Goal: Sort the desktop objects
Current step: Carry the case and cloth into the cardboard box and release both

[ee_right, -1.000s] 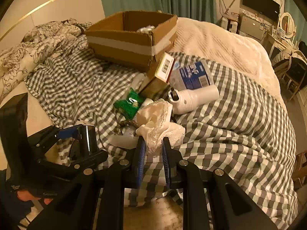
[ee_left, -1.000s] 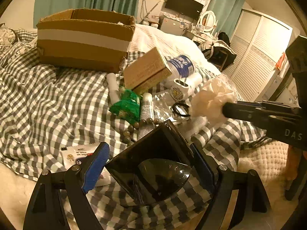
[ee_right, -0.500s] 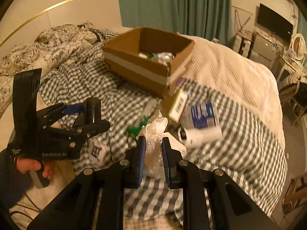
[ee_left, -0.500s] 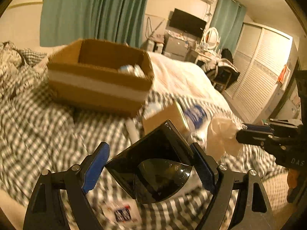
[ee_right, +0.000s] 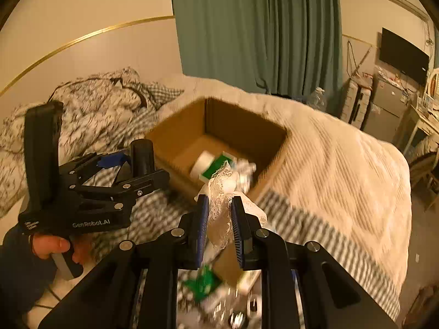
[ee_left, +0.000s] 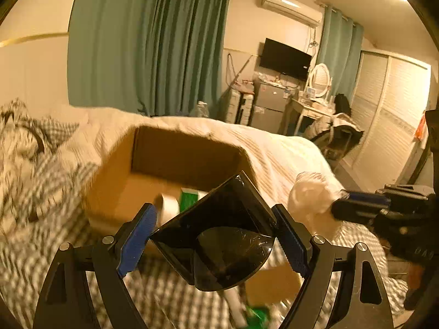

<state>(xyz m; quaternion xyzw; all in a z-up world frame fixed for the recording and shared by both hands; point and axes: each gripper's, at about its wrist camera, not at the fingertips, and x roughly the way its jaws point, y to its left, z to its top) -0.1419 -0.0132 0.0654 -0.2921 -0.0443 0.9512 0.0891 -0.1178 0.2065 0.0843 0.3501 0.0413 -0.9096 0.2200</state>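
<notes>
Both grippers have lifted off the bed clutter and now aim at the cardboard box: drop-off looks next.
Left gripper clamped on black case; right gripper pinching white lace cloth, both short of the box.

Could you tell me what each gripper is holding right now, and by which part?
The left gripper clamps a black glossy object across its two side corners. The right gripper pinches a white lace cloth at its bunched middle.
</notes>
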